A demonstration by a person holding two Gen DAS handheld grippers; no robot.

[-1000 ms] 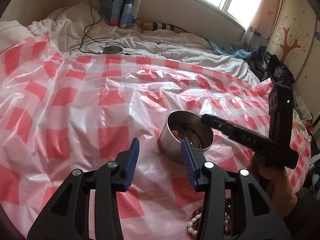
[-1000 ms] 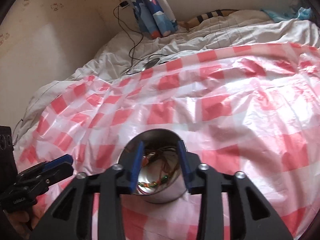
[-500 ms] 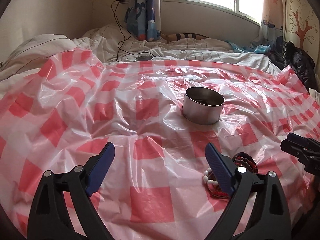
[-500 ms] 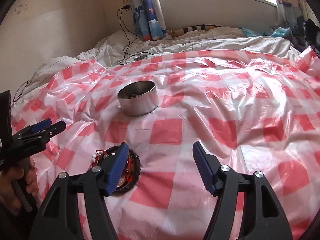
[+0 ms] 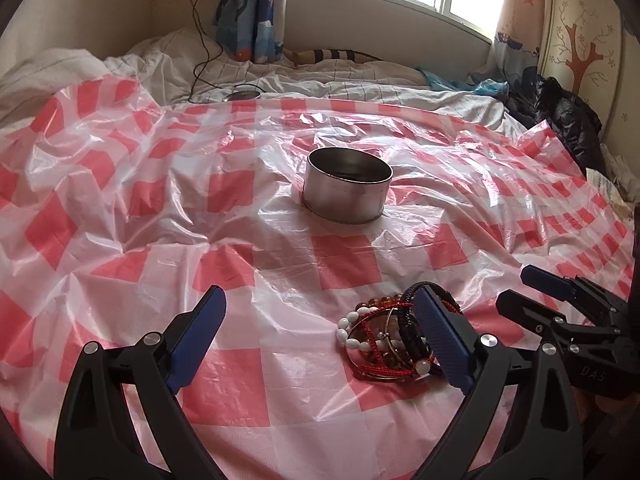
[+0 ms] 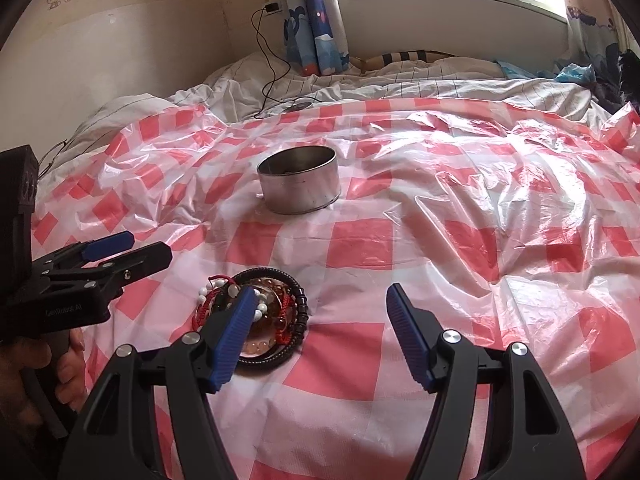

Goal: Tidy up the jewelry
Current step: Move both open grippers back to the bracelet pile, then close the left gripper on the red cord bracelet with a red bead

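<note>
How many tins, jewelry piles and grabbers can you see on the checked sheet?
Tin: 1
Jewelry pile: 1
Grabbers: 2, left gripper and right gripper
Total: 4

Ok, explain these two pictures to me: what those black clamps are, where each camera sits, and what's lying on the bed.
There is no robot. A person holds a two-finger clamp in each hand, with a camera on each looking along its blue-padded fingers. One view is from the left gripper, the other from the right gripper; each shows the other at its edge. Both stand open and hold nothing. On the red-and-white checked plastic sheet lie a pile of bracelets and, farther back, a round metal tin.
</note>
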